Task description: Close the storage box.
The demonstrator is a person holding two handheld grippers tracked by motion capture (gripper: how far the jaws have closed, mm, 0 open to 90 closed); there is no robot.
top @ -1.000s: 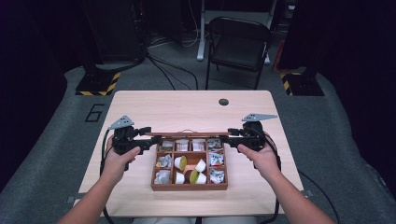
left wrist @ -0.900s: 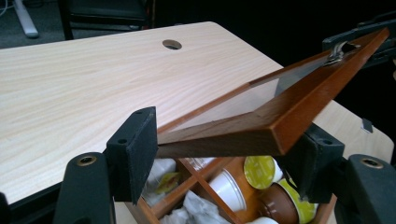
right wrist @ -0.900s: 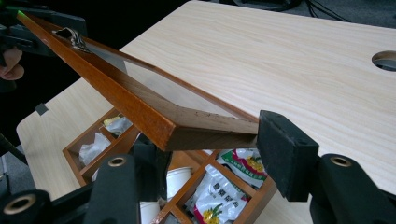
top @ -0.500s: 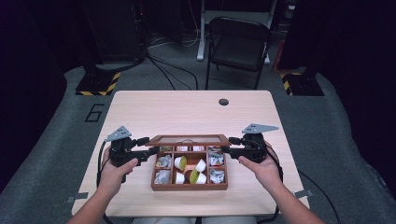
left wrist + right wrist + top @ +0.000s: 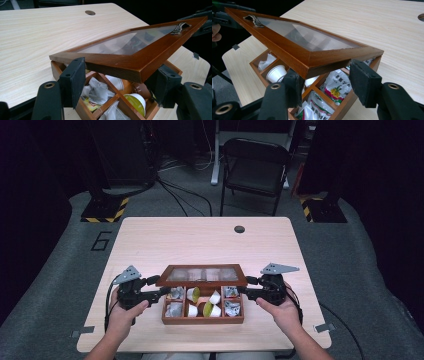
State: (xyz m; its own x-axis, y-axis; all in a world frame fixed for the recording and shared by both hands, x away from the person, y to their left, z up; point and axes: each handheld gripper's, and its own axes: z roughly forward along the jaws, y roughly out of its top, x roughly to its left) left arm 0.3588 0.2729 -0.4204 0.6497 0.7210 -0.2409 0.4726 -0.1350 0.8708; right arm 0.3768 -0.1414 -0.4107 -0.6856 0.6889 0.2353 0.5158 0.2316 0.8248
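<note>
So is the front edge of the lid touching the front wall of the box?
Apart. The left gripper view shows the lid tilted up, with open compartments visible between its front edge and the front wall of the box.

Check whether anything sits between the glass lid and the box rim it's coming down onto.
Nothing visible does. The glass lid, held at its ends by the left gripper and right gripper, hangs tilted over the wooden box; the cups and sachets lie below the rim.
</note>
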